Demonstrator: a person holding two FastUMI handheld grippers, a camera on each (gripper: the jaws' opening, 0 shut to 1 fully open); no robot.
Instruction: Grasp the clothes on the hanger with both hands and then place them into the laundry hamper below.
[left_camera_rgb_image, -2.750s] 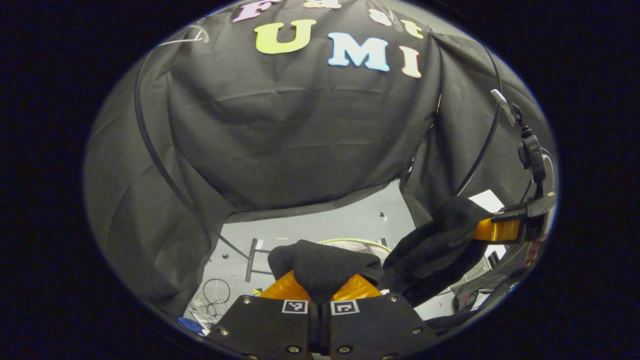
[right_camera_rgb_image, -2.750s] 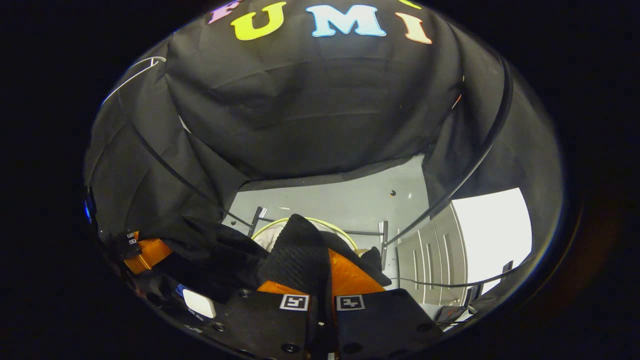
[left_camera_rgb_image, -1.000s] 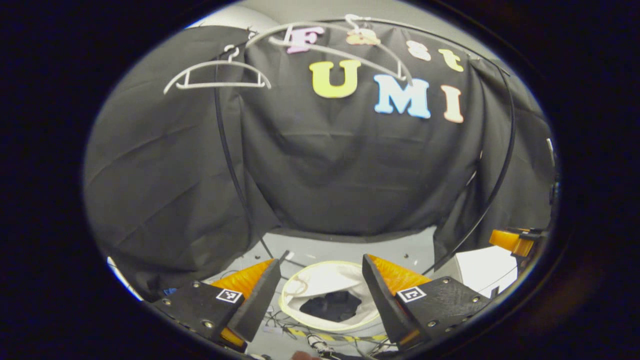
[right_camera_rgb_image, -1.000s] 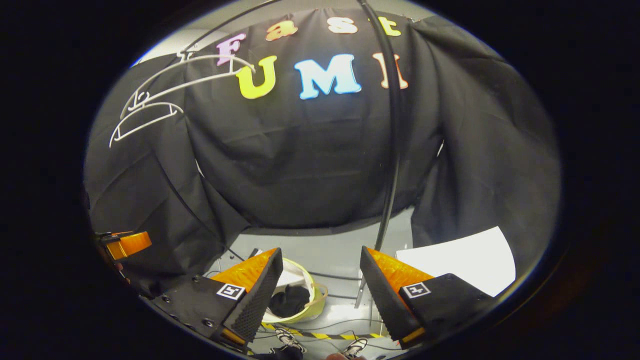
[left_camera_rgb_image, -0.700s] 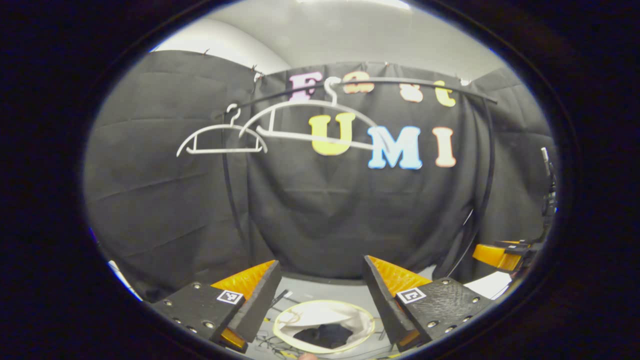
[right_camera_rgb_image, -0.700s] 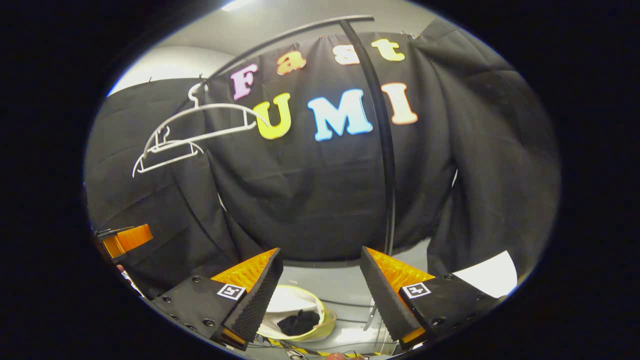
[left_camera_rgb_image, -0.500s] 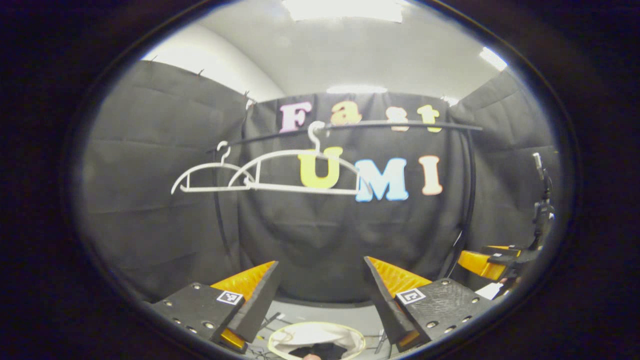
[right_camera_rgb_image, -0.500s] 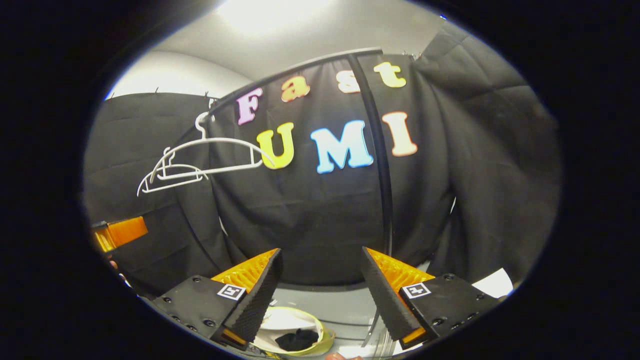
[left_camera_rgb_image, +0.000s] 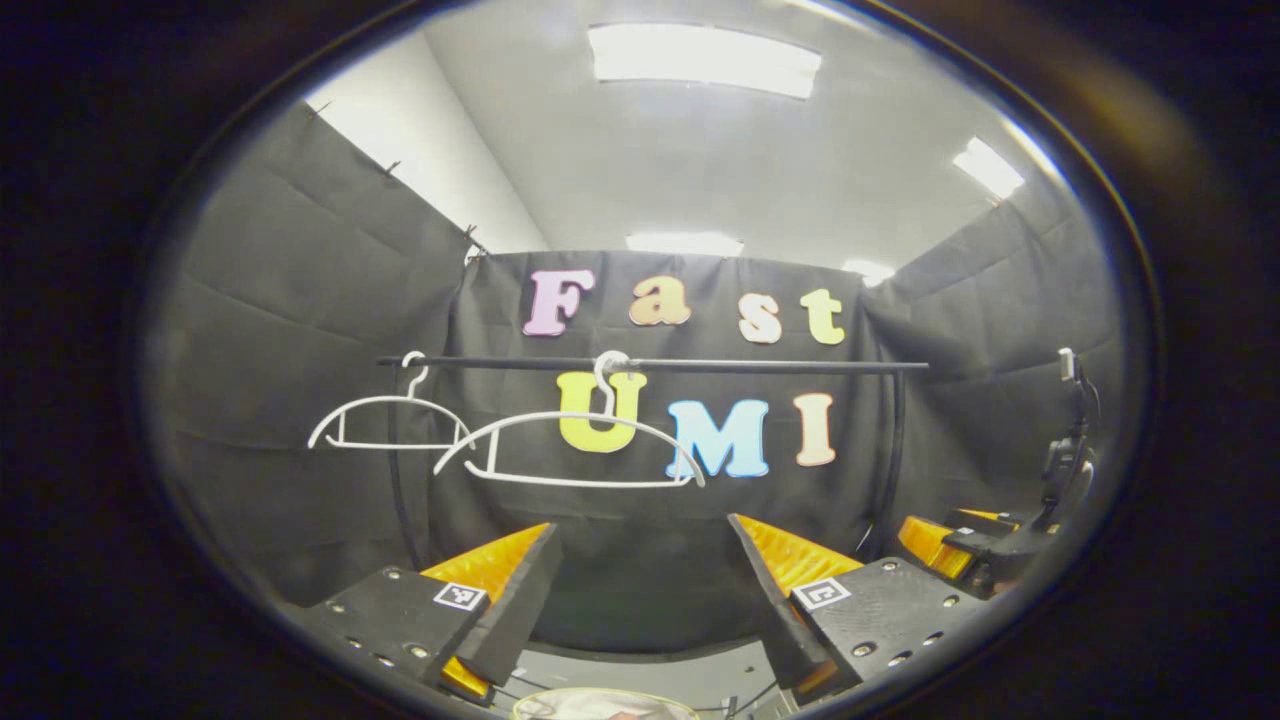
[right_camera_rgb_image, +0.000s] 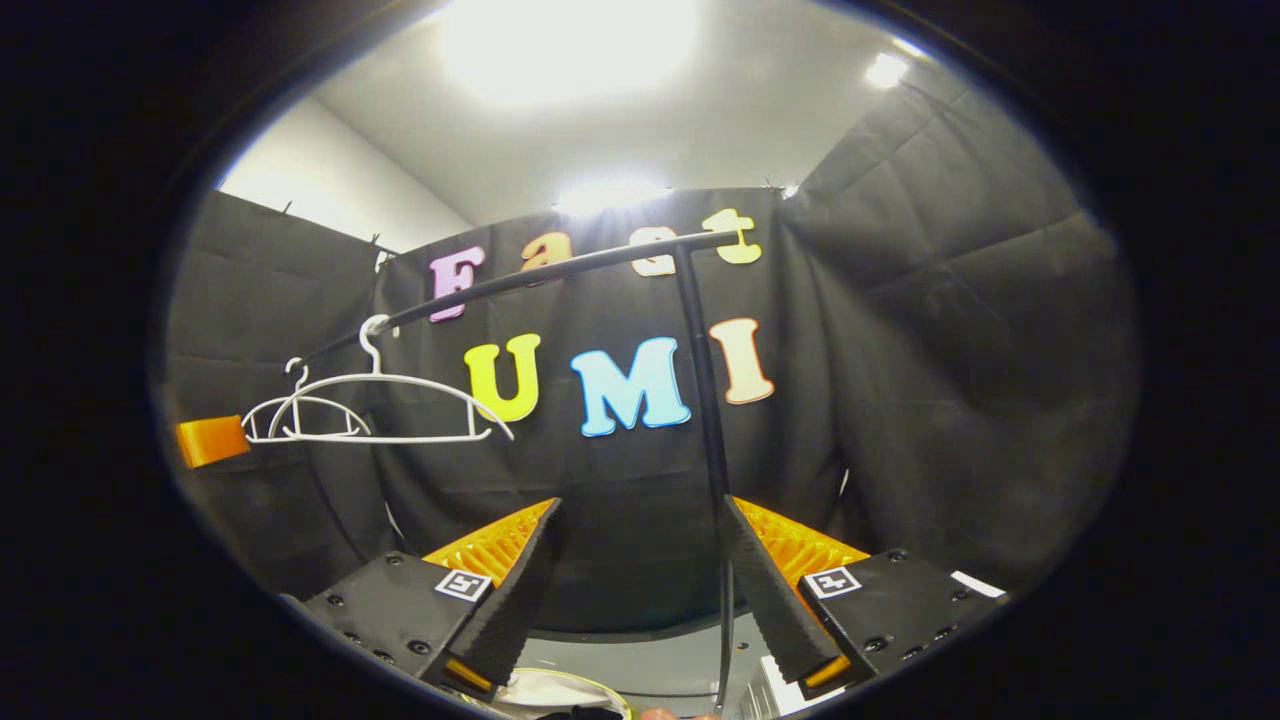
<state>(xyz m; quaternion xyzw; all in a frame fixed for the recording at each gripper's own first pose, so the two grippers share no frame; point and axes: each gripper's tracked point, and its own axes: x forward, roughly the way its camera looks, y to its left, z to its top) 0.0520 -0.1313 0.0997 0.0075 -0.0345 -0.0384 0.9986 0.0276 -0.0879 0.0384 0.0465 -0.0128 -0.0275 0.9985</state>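
Two bare white hangers hang on the black rail (left_camera_rgb_image: 700, 366): one at the left (left_camera_rgb_image: 385, 446), one nearer the middle (left_camera_rgb_image: 580, 482). My left gripper (left_camera_rgb_image: 643, 528) is open and holds nothing; it points up at the rail. My right gripper (right_camera_rgb_image: 642, 505) is open too, with nothing between its fingers. The front hanger (right_camera_rgb_image: 390, 439) and the rail (right_camera_rgb_image: 520, 280) lie up and to its left. A sliver of the white, yellow-rimmed hamper (left_camera_rgb_image: 560, 697) shows below my left fingers, and the hamper (right_camera_rgb_image: 545, 688) shows under my right ones. The clothes inside are mostly hidden.
The rail's black upright post (right_camera_rgb_image: 705, 400) stands just ahead of my right gripper, close to its right finger. My right gripper (left_camera_rgb_image: 960, 545) shows at the right edge of the left gripper view, my left gripper (right_camera_rgb_image: 212, 440) at the left edge of the right gripper view.
Both grippers were shut on the black garment 2.8 s ago; since then they opened, leaving it in the hamper. Over the last second both tilted upward from the hamper toward the rail.
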